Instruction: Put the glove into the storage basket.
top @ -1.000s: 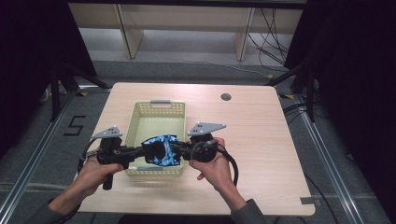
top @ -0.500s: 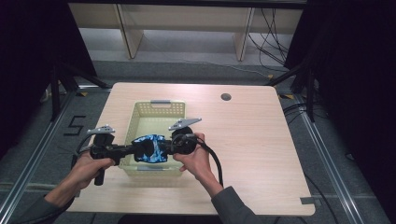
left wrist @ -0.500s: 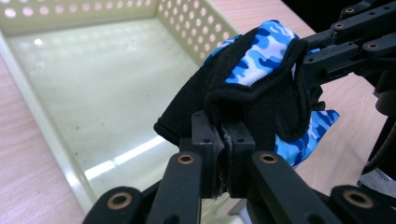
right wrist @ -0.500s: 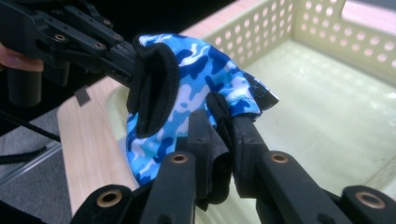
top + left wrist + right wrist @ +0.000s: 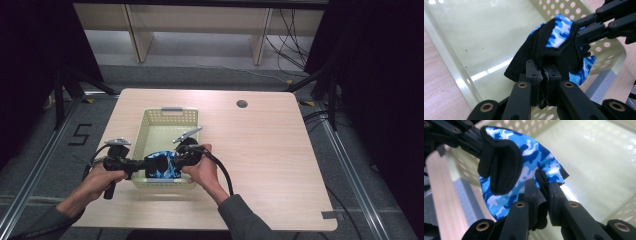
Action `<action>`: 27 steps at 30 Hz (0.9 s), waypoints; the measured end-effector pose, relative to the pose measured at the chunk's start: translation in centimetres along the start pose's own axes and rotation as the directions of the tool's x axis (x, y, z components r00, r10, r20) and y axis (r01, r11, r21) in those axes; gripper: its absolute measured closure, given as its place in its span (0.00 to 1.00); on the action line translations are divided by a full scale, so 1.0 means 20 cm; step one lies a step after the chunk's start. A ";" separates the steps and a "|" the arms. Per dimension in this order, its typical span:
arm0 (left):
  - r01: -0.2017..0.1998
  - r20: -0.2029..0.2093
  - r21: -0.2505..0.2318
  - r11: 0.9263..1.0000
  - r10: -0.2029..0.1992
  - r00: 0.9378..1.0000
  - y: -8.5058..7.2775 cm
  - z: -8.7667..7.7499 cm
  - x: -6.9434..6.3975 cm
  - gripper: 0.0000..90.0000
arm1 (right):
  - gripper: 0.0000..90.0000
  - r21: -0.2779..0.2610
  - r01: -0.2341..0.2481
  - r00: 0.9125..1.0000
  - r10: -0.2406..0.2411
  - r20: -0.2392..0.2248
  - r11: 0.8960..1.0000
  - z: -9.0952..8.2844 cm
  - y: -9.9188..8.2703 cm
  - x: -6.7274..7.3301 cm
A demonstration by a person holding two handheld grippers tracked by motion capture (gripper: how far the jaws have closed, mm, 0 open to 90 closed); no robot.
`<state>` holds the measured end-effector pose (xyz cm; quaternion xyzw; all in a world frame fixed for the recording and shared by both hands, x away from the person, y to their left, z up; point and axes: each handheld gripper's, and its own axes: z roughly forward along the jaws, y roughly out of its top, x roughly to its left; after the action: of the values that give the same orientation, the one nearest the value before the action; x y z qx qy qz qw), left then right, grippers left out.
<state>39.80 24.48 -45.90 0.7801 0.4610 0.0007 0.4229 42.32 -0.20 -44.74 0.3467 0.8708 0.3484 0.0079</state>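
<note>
A blue camouflage glove [image 5: 161, 166] with black trim hangs between my two grippers, over the near end of a pale yellow perforated basket [image 5: 170, 111]. From the left, my left gripper [image 5: 148, 165] is shut on the glove's black cuff edge [image 5: 554, 42]; its pads [image 5: 543, 70] pinch the fabric. My right gripper [image 5: 175, 159] comes from the right and is shut on the blue edge [image 5: 524, 162], clamped at its fingertips [image 5: 543, 182]. The right gripper [image 5: 599, 23] faces the left gripper's camera, and the left gripper [image 5: 461, 133] faces the right one's. The glove sits bunched between them.
The basket stands on the left half of a light wooden table [image 5: 260, 150], its inside floor [image 5: 474, 45] bare and glossy. A round cable hole [image 5: 242, 104] lies at the back right. The right gripper's cable [image 5: 225, 175] trails along the forearm.
Both hands have moved left and down with the glove, lowering it toward the basket's near end. The right hand has closed in on the left, so the glove is more bunched.
</note>
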 end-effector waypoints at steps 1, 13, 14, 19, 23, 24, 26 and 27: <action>0.001 -0.013 0.000 1.000 -0.001 1.000 0.00 0.00 0.00 0.93 | 0.90 0.000 0.000 1.000 0.000 0.000 1.000 0.00 0.00 0.00; -0.065 -0.028 0.011 0.998 0.065 0.998 0.06 -0.05 -0.03 0.70 | 0.90 0.060 0.046 0.999 -0.047 0.016 0.997 0.05 0.00 0.01; -0.065 -0.042 0.018 0.998 0.066 0.997 0.06 -0.07 -0.03 0.66 | 0.90 0.062 0.043 0.999 -0.045 0.019 0.997 0.05 0.00 0.01; -0.053 -0.063 0.029 0.998 0.055 0.997 0.06 -0.11 -0.02 0.60 | 0.90 0.073 0.045 0.998 -0.047 0.028 0.996 0.05 0.01 0.02; -0.054 -0.083 0.033 0.998 0.056 0.995 0.06 -0.12 -0.01 0.53 | 0.89 0.082 0.037 0.998 -0.041 0.039 0.996 0.05 0.01 0.02; -0.057 -0.094 0.028 0.998 0.059 0.994 0.06 -0.13 -0.01 0.53 | 0.89 0.082 0.037 0.998 -0.041 0.039 0.996 0.05 0.01 0.02; -0.076 -0.114 0.041 0.996 0.080 0.990 0.06 -0.15 -0.01 0.49 | 0.89 0.073 0.056 0.998 -0.058 0.037 0.996 0.06 0.01 0.01; -0.083 -0.113 0.040 0.996 0.087 0.990 0.06 -0.17 -0.02 0.48 | 0.89 0.078 0.045 0.998 -0.048 0.037 0.996 0.06 0.01 0.01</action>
<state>39.08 26.10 -42.74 0.8050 0.4508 0.0555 0.3815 42.52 0.77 -45.42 0.3329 0.8912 0.3076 0.0196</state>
